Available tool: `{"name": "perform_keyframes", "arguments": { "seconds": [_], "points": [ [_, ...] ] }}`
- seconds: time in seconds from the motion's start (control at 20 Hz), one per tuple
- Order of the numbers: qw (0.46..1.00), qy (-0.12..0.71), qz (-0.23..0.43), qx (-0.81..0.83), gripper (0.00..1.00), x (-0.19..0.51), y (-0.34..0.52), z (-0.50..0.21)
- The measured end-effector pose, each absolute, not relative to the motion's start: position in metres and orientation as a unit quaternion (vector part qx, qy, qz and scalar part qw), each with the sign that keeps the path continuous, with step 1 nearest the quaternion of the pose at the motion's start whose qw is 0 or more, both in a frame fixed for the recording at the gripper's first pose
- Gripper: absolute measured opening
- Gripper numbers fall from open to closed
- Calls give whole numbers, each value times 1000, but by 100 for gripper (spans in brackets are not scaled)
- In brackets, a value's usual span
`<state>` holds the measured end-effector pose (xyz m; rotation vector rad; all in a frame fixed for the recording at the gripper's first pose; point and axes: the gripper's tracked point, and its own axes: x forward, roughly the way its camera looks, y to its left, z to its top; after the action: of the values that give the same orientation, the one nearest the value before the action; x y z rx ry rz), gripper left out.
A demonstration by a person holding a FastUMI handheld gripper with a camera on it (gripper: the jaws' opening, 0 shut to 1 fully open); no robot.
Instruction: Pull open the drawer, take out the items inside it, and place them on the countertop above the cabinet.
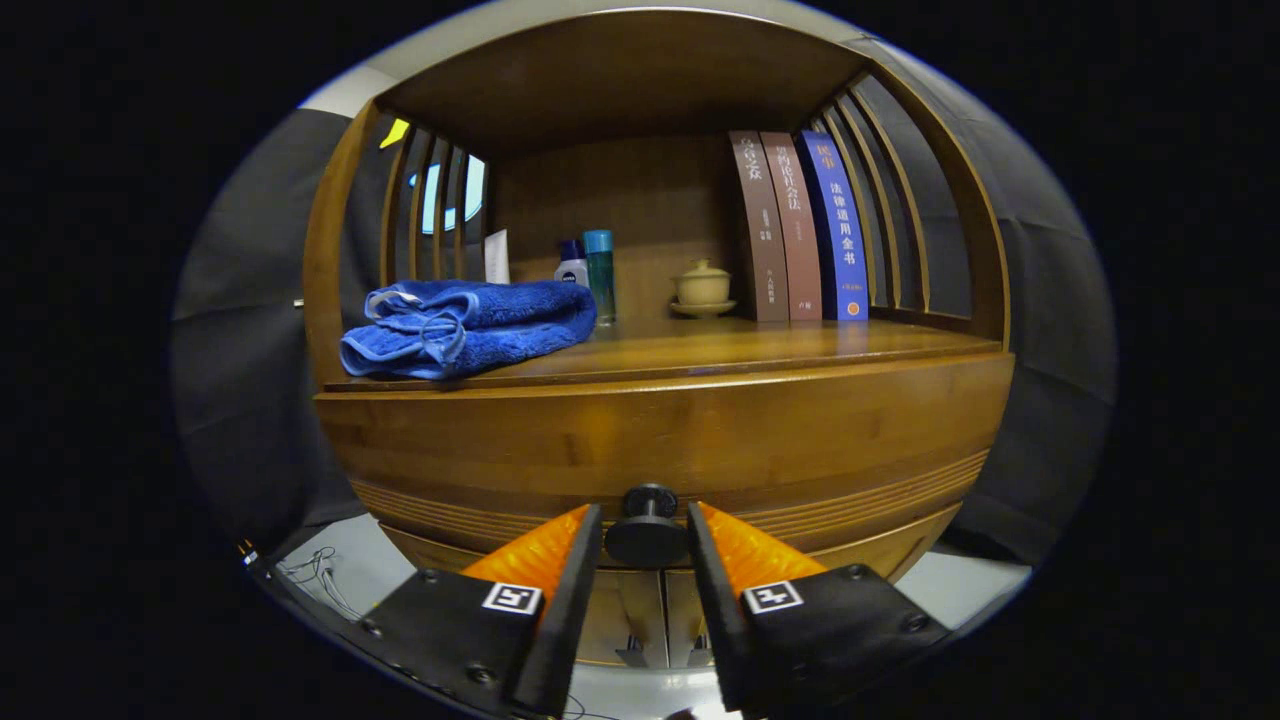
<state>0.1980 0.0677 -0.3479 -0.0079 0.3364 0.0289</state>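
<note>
Jaws (645, 540) | narrowly parted, flanking drawer knob (646, 530) | contact unclear | drawer (660, 440) shut

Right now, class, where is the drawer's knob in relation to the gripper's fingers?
In the gripper view, the round dark knob sits between the gripper fingers, low on the closed drawer front, below the countertop holding the blue towel.

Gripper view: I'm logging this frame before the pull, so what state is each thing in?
Drawer: closed.
Knob: between the fingers.
Gripper: closed around the knob.
Towel: folded on the countertop.
Books: upright.
Lidded cup: covered.
</note>
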Motion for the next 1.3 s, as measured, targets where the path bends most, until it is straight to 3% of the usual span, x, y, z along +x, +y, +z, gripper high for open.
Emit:
{"name": "perform_keyframes", "arguments": {
  "seconds": [0.35,0.4,1.3],
  "points": [
    [985,159,23,-54,38,195,65,-352],
    [985,162,24,-51,31,192,63,-352],
    [982,185,27,-2,30,68,61,-337]
  ]
}}
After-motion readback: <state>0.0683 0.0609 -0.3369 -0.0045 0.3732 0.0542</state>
